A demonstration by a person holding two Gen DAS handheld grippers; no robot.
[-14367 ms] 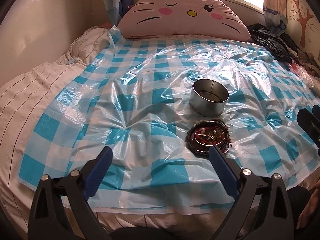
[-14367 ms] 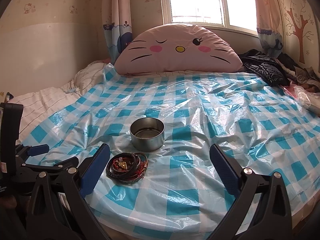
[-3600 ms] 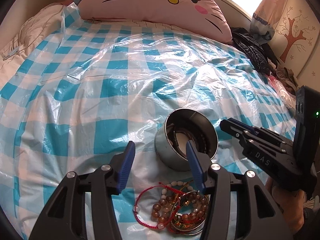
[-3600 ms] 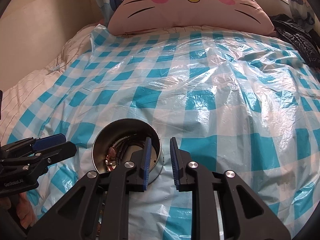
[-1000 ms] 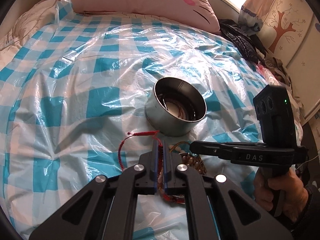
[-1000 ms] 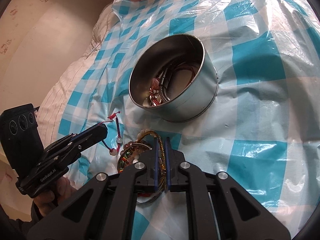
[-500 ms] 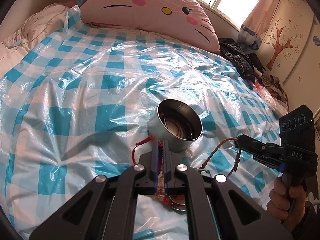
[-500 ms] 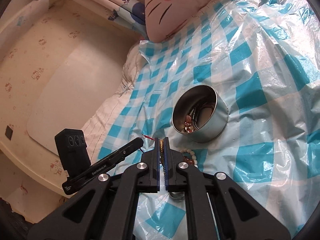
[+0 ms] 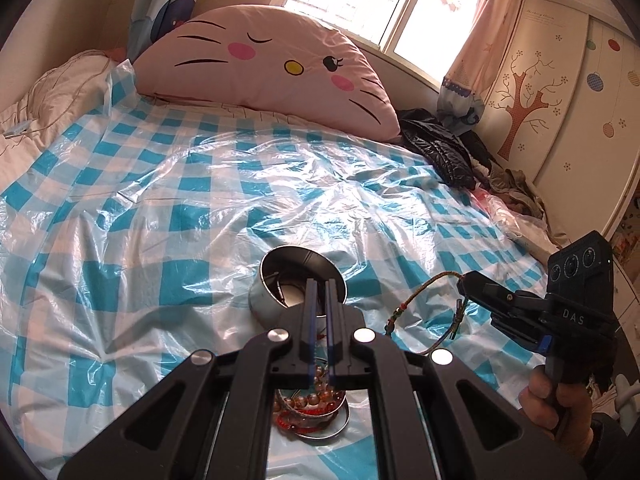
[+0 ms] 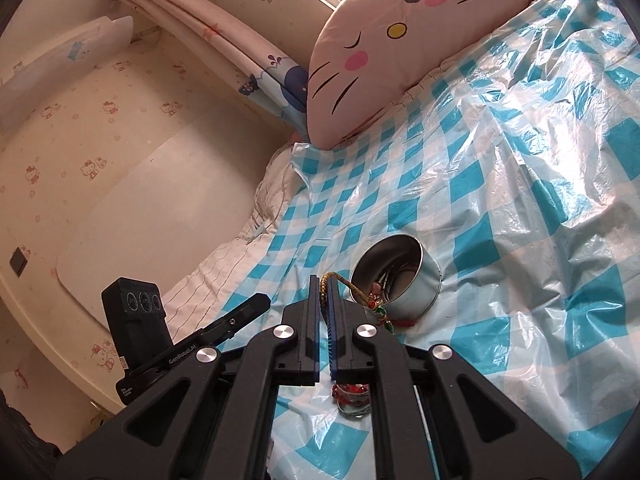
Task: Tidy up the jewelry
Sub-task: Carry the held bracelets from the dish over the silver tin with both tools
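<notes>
My right gripper (image 10: pixel 325 280) is shut on a braided gold-green cord bracelet (image 10: pixel 354 288), which hangs in the air beside the round metal tin (image 10: pixel 424 292). In the left wrist view the same bracelet (image 9: pixel 416 294) loops down from the right gripper (image 9: pixel 464 280), to the right of the tin (image 9: pixel 264 300). Several pieces lie inside the tin. My left gripper (image 9: pixel 318 282) is shut, raised just in front of the tin; no string shows at its tip (image 10: pixel 262 300). A pile of bead and red cord bracelets (image 9: pixel 316 412) lies on the sheet under it.
A blue-checked plastic sheet (image 9: pixel 160 200) covers the bed. A pink cat-face pillow (image 9: pixel 272 68) leans at the head, with dark clothes (image 9: pixel 436 148) heaped at the right. A person's hand (image 9: pixel 556 400) grips the right handle. The wall and bed edge (image 10: pixel 208 276) lie left.
Both grippers have risen and tilted up. The right one lifted the cord bracelet off the pile. The red string seen at the left gripper's tip is no longer visible there.
</notes>
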